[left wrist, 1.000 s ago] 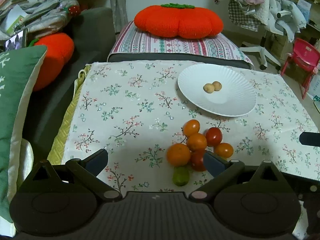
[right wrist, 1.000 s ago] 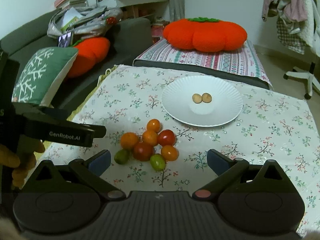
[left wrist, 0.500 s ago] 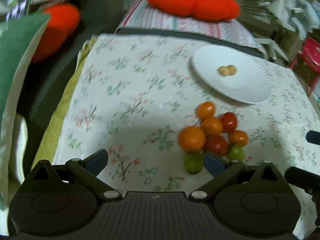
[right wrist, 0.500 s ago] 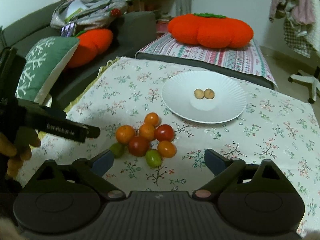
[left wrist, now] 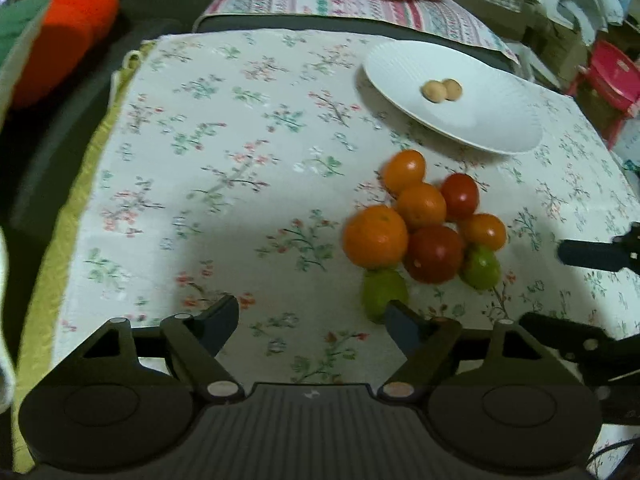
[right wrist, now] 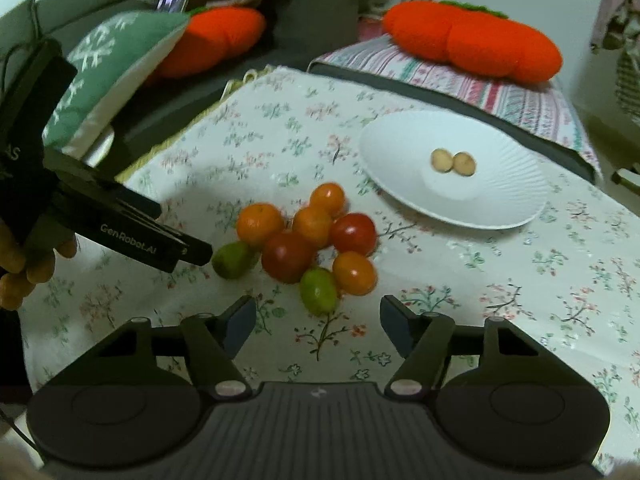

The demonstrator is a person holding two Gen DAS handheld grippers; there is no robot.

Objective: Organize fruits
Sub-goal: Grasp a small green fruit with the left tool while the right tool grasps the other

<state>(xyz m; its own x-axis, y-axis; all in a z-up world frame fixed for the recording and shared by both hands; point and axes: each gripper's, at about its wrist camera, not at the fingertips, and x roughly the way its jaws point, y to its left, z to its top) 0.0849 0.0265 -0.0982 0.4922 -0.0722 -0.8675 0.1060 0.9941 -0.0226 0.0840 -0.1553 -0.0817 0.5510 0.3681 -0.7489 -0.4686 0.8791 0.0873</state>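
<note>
Right tool [right wrist: 316, 320] gapes before green fruit [right wrist: 318, 290], lengthwise toward it.

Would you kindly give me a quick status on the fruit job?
Both hand-held grippers open and empty: left, right. Fruit pile on the cloth, ungrasped. Plate holds two small fruits. Nothing in the way.
</note>
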